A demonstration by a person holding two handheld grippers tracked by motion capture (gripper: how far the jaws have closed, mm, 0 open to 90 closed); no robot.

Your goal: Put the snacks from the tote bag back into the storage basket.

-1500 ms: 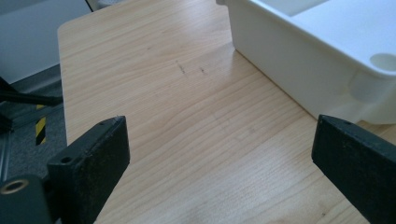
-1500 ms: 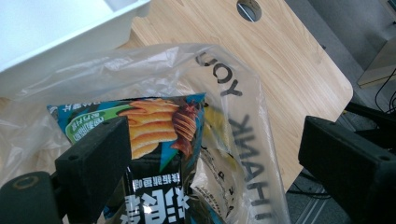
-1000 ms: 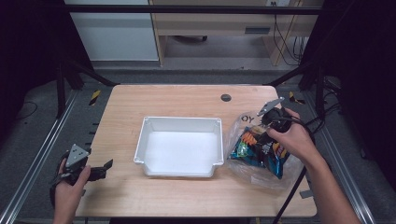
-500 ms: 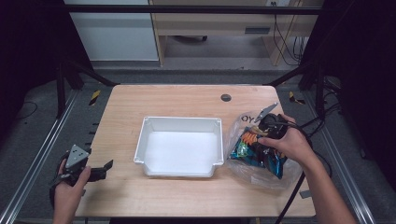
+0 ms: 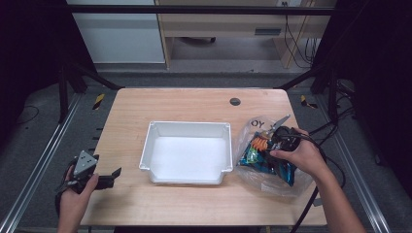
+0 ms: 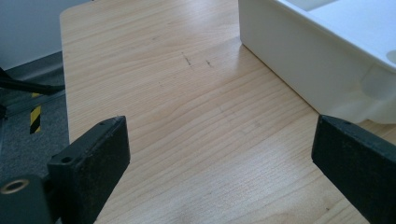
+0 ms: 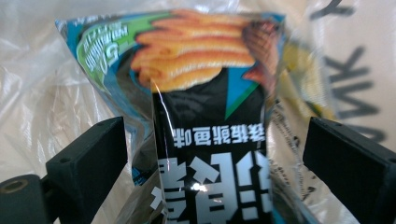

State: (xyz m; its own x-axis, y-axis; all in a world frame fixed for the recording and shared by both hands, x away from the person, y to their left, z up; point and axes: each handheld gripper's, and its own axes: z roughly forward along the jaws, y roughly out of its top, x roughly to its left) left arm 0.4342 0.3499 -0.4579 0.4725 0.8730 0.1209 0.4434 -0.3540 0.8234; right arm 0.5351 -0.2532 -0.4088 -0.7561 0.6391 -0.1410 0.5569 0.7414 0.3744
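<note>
Resting at the tabletop's (image 5: 194,104) near-left edge, the left hand-held gripper (image 5: 109,177) gapes over bare wood, a white bin (image 5: 187,151) just ahead-right. Across the bin, the right hand-held gripper (image 5: 265,141) spreads wide around a snack bag (image 7: 210,116) inside clear plastic (image 5: 252,128), jaws not touching.

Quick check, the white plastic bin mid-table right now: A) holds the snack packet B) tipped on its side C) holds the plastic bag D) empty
D: the white plastic bin stands upright with a bare floor, while the blue-and-black snack packet lies in the clear plastic bag on the table beside it, framed by the open right gripper.
</note>
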